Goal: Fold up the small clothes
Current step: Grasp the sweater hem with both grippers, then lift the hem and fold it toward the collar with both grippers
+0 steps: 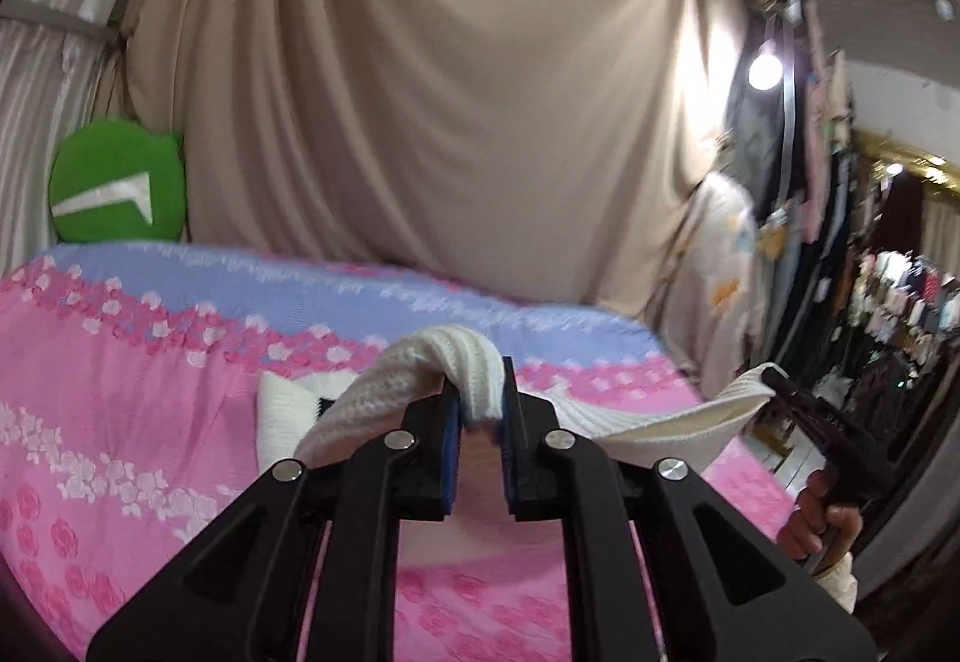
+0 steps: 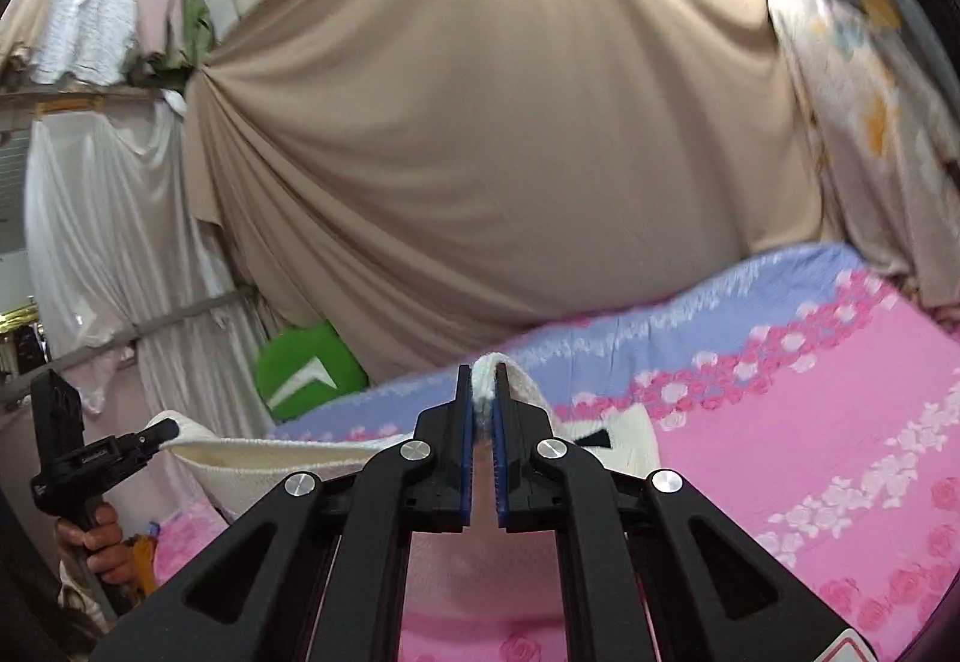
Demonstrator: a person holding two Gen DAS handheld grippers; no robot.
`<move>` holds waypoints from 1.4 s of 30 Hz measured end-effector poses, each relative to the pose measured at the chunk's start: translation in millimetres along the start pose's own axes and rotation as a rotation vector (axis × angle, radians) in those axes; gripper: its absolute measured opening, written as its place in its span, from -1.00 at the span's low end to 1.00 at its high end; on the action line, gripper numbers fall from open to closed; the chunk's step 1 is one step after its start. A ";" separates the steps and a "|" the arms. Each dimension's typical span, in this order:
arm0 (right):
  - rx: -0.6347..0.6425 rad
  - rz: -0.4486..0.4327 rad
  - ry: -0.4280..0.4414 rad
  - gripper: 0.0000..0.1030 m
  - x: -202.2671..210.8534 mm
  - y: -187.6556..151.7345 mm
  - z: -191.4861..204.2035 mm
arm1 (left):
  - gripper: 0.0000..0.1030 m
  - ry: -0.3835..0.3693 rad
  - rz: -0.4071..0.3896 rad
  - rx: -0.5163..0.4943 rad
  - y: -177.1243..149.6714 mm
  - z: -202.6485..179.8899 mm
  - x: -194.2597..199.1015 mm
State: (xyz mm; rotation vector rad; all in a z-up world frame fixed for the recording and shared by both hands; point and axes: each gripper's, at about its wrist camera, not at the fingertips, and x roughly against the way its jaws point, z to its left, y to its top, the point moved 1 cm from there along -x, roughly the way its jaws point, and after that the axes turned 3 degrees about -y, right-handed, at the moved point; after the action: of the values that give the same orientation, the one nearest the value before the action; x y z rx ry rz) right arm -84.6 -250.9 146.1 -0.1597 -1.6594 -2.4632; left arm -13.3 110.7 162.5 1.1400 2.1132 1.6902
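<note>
You held a knit garment up over the bed.
Your left tongs (image 1: 480,404) and right tongs (image 2: 483,398) each pinched the white garment's (image 1: 636,422) edge above the pink bedsheet (image 1: 120,392).

Garment (image 1: 630,422) middle — hidden behind claws

White knit garment (image 1: 414,380), lifted (edge stretched taut)

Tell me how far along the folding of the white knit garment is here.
Done: both grippers have a grip. In hand: the left gripper and right gripper are each shut on an edge of the white knit garment, held up over the pink floral bedsheet. Left: no fold is visible yet.
</note>
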 end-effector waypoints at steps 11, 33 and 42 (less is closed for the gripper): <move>-0.062 0.309 -0.141 -0.91 -233.4 -17.8 -56.3 | -0.78 0.227 0.285 0.105 -8.7 111.4 -205.7; -0.020 0.375 -0.257 0.35 -104.1 -81.0 -86.4 | 0.48 0.237 0.315 0.203 -69.1 127.3 -100.5; -0.171 0.536 -0.137 0.30 -108.0 -142.0 -92.2 | -0.03 0.232 0.405 0.326 -120.6 131.3 -89.2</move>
State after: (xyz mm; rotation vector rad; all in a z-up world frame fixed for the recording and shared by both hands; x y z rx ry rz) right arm -6.4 -275.6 -37.1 -0.7085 -1.2339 -2.2041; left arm 72.2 142.5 -14.7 1.6300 2.5046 1.7506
